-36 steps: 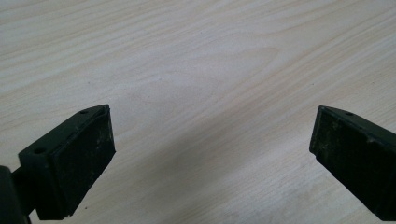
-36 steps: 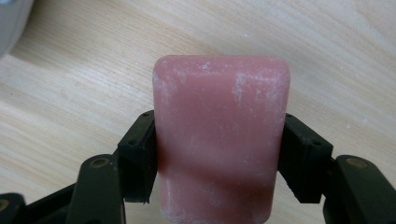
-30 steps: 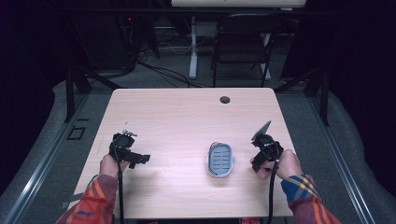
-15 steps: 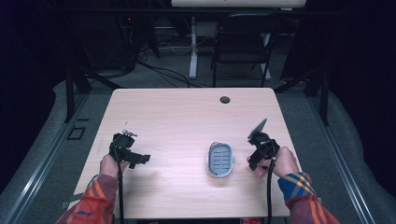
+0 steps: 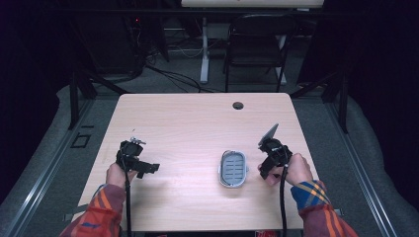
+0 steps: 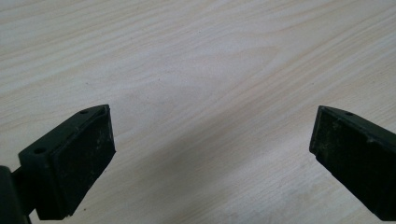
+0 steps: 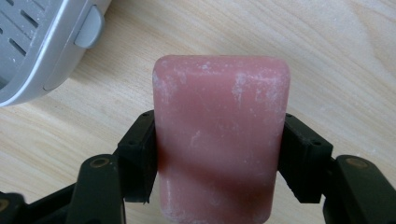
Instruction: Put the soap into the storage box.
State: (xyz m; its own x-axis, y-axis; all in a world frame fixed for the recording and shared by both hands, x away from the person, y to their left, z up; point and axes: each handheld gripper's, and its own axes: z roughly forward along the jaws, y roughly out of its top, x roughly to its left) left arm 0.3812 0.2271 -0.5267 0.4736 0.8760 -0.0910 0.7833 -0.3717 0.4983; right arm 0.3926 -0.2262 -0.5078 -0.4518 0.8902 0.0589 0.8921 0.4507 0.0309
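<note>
Pale wood-grain table [image 5: 197, 128] in a dark room, with a folding chair [image 5: 254, 47] behind its far edge. Right gripper [image 7: 219, 154] — its 2 black jaws pinch a pink bar of soap [image 7: 219, 135] by its long sides, the pads pressed against it, the bar's free end pointing away from the jaws above the tabletop. A grey slotted soap dish [image 7: 37, 42] lies just beside the bar, up and to the left of the jaws in the right gripper view. Left gripper [image 6: 210, 154] — jaws spread wide over bare wood, well apart from the dish [image 5: 232, 169].
</note>
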